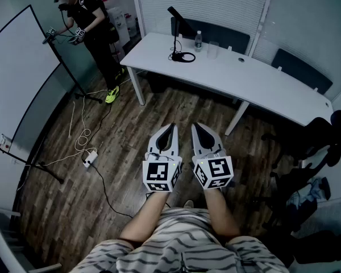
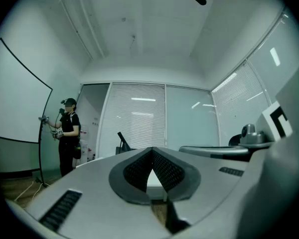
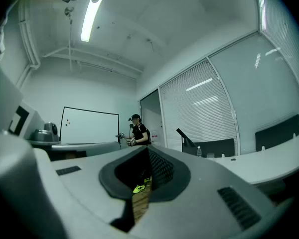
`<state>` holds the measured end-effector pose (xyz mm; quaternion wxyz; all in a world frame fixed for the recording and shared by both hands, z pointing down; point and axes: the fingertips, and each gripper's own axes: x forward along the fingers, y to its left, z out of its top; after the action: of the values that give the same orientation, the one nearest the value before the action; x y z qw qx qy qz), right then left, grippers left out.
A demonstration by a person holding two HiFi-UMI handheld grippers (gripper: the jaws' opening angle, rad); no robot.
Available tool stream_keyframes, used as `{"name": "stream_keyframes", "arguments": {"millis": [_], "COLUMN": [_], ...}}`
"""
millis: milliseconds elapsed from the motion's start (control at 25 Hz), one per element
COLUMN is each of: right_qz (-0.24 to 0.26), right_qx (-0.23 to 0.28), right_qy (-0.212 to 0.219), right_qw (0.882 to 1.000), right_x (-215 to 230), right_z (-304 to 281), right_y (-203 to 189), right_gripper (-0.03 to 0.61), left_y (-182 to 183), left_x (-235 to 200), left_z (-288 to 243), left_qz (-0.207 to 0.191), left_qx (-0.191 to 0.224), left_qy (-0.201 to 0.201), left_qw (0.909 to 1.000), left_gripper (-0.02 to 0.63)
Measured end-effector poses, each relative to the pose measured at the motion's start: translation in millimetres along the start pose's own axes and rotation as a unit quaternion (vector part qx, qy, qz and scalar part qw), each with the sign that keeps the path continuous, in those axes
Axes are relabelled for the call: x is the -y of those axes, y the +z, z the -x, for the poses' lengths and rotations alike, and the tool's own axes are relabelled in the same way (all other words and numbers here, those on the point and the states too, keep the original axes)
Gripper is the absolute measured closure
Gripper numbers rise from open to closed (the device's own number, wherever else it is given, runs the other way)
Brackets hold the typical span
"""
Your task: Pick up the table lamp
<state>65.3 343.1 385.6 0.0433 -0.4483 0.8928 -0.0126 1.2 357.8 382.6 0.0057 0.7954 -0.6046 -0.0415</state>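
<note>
Head view looks steeply down on two tongs held side by side over the wooden floor [image 1: 159,112], both pointing toward the white bench [image 1: 261,78]. On the left tongs [image 1: 169,131] the tips meet and nothing is between them; the left gripper view confirms this closed state [image 2: 152,148]. The right tongs [image 1: 199,131] are closed in the same way and also empty, as the right gripper view shows [image 3: 148,151]. Both tongs are well apart from the bench.

The table lamp [image 1: 178,20] stands on the left part of the bench, near its far edge. It is black, with a thin stem, a slanted head and a ring-shaped base lying on the bench top. Near it, to the right, stand a water bottle [image 1: 198,38] and then a clear cup [image 1: 212,49].

At the far left a person [image 1: 91,21] in dark clothes stands beside a whiteboard [image 1: 17,78]. A power strip [image 1: 90,159] lies on the floor below it.
</note>
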Motion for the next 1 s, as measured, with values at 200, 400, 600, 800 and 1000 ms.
{"name": "stream_keyframes", "arguments": {"millis": [200,400,600,800,1000], "right_qz": [-0.007,-0.007,-0.019,-0.023,-0.023], "right_qx": [0.001,0.008,0.005,-0.004,-0.003], "right_qy": [-0.009,0.005,0.015,0.03,0.031], "right_qw": [1.0,1.0,1.0,0.999,0.999], "right_x": [10,17,32,39,49], "right_z": [-2,-5,1,7,3], "right_y": [-4,-3,-11,-23,-24], "right_gripper": [0.568,0.568,0.568,0.568,0.568], "left_y": [-6,-8,-19,-33,-37], "left_x": [5,6,16,25,26], "left_z": [-7,-12,-16,-15,-22], "left_qz": [-0.009,-0.006,-0.013,-0.017,-0.017], "left_qx": [-0.008,-0.003,-0.008,-0.017,-0.02], "left_qy": [-0.006,0.003,0.013,0.028,0.034], "left_qw": [0.9999,1.0,0.9998,0.9993,0.9991], "left_gripper": [0.607,0.607,0.607,0.607,0.607]}}
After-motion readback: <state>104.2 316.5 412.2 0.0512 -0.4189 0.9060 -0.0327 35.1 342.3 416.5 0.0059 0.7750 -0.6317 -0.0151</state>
